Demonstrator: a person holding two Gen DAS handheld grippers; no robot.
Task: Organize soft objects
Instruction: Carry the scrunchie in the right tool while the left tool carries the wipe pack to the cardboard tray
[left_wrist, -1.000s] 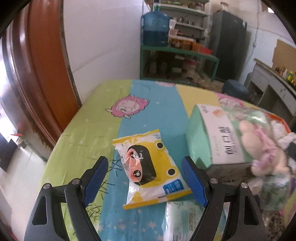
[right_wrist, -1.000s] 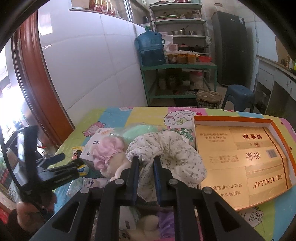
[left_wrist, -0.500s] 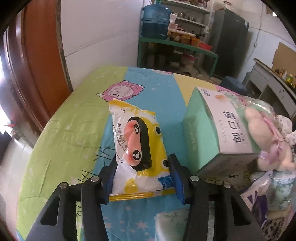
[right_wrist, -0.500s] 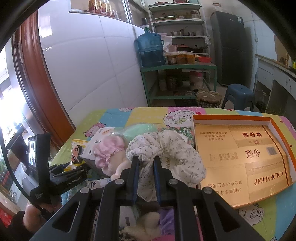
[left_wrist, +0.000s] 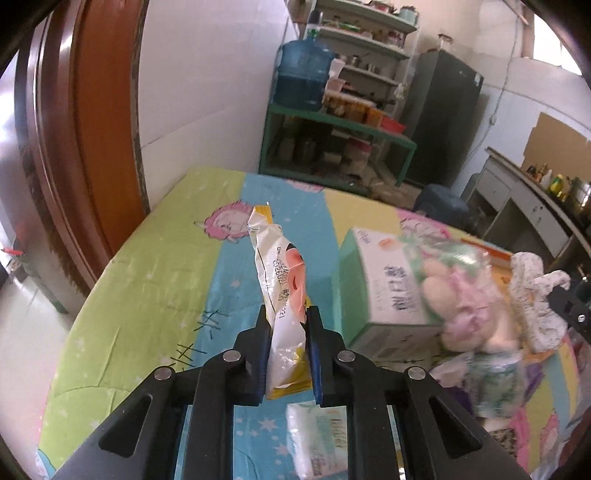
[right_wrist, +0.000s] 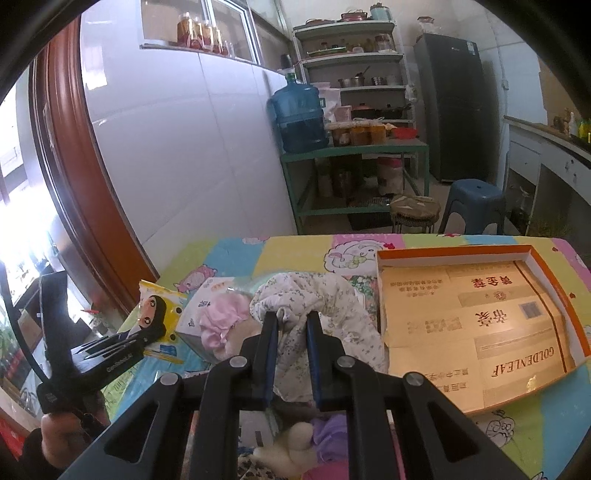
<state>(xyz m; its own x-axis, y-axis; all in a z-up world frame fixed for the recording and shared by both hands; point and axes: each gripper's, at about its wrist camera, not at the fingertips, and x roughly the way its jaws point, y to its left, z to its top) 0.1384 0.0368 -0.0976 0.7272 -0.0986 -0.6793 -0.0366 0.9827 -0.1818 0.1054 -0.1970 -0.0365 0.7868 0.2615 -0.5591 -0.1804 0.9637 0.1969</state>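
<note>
My left gripper (left_wrist: 287, 314) is shut on a yellow cartoon snack packet (left_wrist: 280, 280), which stands on edge above the table, squeezed between the pads. In the right wrist view the same packet (right_wrist: 157, 306) sits in that gripper (right_wrist: 147, 338) at the left. My right gripper (right_wrist: 291, 321) is shut on a fold of white floral cloth (right_wrist: 325, 306) draped over the pile. A pink plush toy (left_wrist: 465, 295) in clear wrap lies against a green and white box (left_wrist: 384, 291). Right of the pile lies an orange-rimmed cardboard tray (right_wrist: 454, 253).
The table wears a bright cartoon cloth (left_wrist: 147, 295). A wrapped tissue pack (left_wrist: 317, 439) lies just below my left fingers. A brown door frame (left_wrist: 81, 147) stands past the left edge. Beyond the far edge stand a green shelf (right_wrist: 354, 151) and a blue stool (right_wrist: 474, 203).
The left jaws closed on the yellow packet and lifted it, so it now stands on edge instead of lying flat. The right gripper kept its hold on the cloth.
</note>
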